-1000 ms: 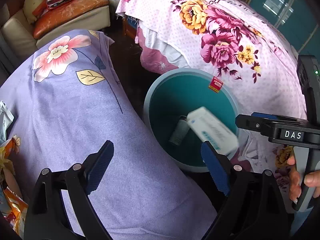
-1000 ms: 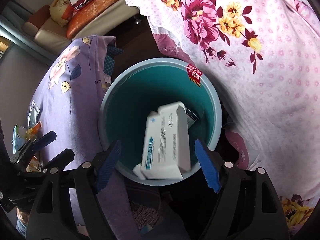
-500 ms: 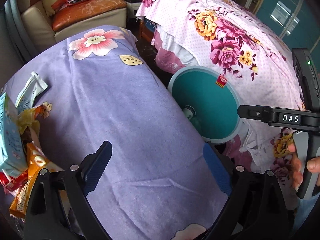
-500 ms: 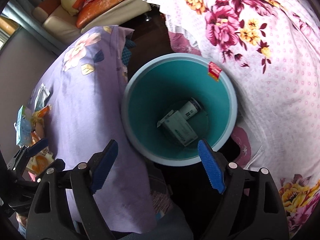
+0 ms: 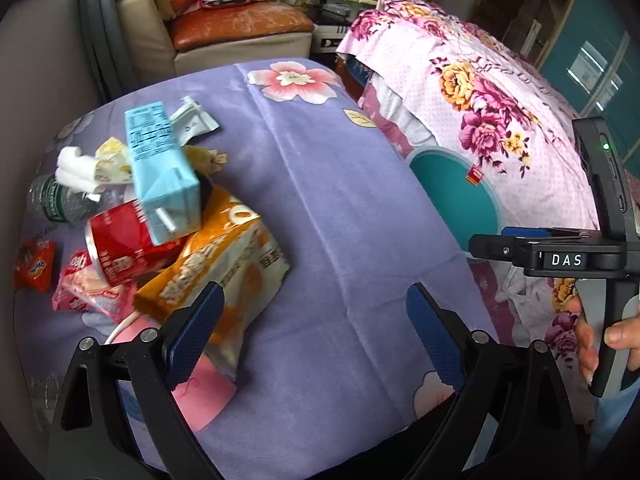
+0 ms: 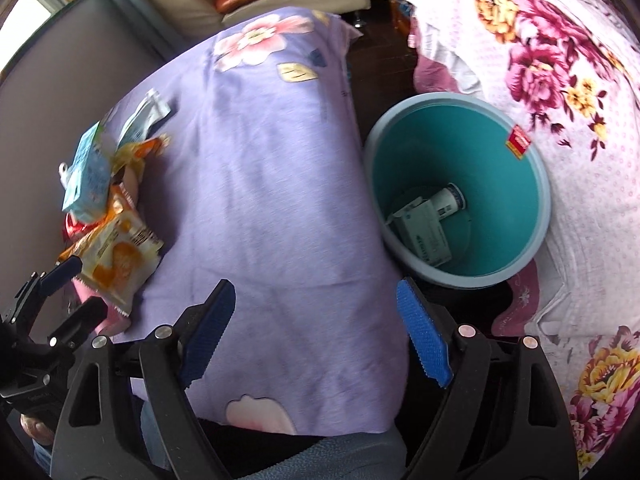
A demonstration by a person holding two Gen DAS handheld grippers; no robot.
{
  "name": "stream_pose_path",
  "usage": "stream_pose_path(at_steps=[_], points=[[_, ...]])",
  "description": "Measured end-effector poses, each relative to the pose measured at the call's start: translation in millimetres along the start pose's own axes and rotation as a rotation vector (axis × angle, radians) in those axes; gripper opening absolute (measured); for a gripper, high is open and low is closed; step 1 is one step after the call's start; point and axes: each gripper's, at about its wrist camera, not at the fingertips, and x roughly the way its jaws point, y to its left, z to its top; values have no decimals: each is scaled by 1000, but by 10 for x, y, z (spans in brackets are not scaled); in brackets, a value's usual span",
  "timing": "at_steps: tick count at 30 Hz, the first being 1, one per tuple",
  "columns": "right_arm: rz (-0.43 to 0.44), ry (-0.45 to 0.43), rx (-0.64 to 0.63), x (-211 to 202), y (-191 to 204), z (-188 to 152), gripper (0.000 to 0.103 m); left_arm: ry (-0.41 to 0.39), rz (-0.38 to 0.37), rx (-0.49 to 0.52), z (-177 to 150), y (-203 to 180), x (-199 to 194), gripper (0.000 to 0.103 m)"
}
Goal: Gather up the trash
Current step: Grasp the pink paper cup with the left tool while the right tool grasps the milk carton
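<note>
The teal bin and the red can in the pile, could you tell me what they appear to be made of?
The teal bin looks like moulded plastic with a smooth, slightly glossy finish: even colour, a rolled paler rim, soft sheen on the inner wall. The red can appears to be thin metal, probably aluminium: a bright silvery rim at its end and a printed glossy body, though partly covered.

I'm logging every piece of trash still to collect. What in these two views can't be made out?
- Clear bottle, left wrist view: mostly buried under tissue and the blue carton.
- Trash pile, right wrist view: blurred, items indistinguishable.
- Bin, left wrist view: contents hidden by the purple cloth.
</note>
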Motion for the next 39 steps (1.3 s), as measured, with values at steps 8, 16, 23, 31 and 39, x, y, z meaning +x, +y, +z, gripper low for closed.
stream_pose_path(at_steps=[8,16,23,31,39], points=[[-9,19,-87,64,483,-95,83,-41,81,-104,-264,648,-315,93],[-25,48,-149,158,791,-142,83,1,108,-257,-529,1224,-193,93],[-36,60,-186,189,969,-150,83,31,94,-303,-648,1288,19,93],[-56,63,-199,204,1076,-100,83,27,41,-323,-671,1238,81,93],[-67,56,-205,192,1167,-32,83,75,21,-340,-697,1248,334,93]])
